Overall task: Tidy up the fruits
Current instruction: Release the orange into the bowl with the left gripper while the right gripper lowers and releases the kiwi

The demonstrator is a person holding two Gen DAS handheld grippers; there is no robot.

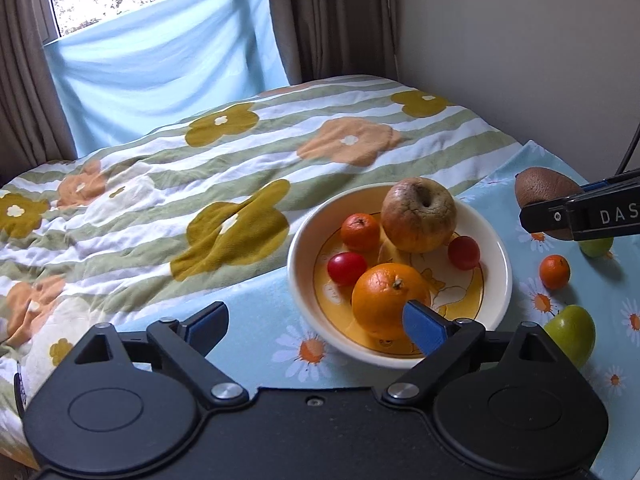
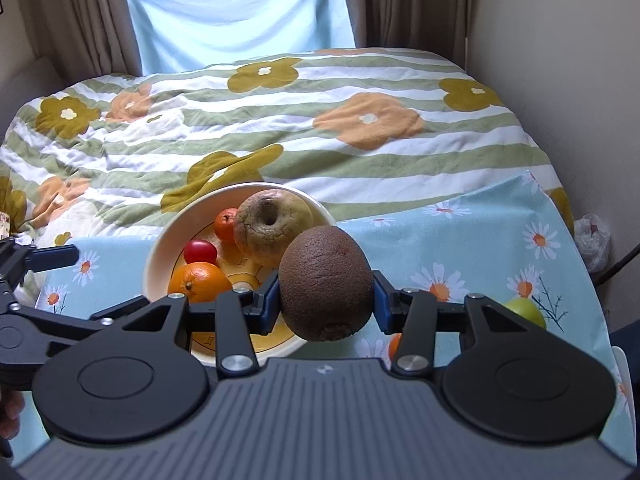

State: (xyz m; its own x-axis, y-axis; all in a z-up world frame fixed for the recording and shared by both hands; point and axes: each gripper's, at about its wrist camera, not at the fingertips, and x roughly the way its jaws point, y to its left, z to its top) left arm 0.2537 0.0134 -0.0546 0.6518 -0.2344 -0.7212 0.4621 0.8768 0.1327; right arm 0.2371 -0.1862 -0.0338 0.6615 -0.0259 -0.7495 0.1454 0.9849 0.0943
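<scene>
Cream bowl [image 1: 298, 280] with yellow centre; orange orange [image 1: 386, 300]; brown kiwi [image 2: 325, 285]; green-striped floral blanket [image 1: 160, 200]; blue daisy cloth [image 2: 480, 248].

A wrinkled apple [image 1: 418, 216], an orange [image 1: 390, 300], a mandarin [image 1: 360, 232] and two cherry tomatoes [image 1: 347, 268] are sitting in the cream bowl [image 1: 502, 276]; a brown kiwi [image 2: 326, 284] is hanging clamped above the daisy cloth [image 2: 480, 240].

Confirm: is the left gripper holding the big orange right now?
No. The left gripper is open with nothing between its fingers, and the big orange sits in the bowl.
</scene>
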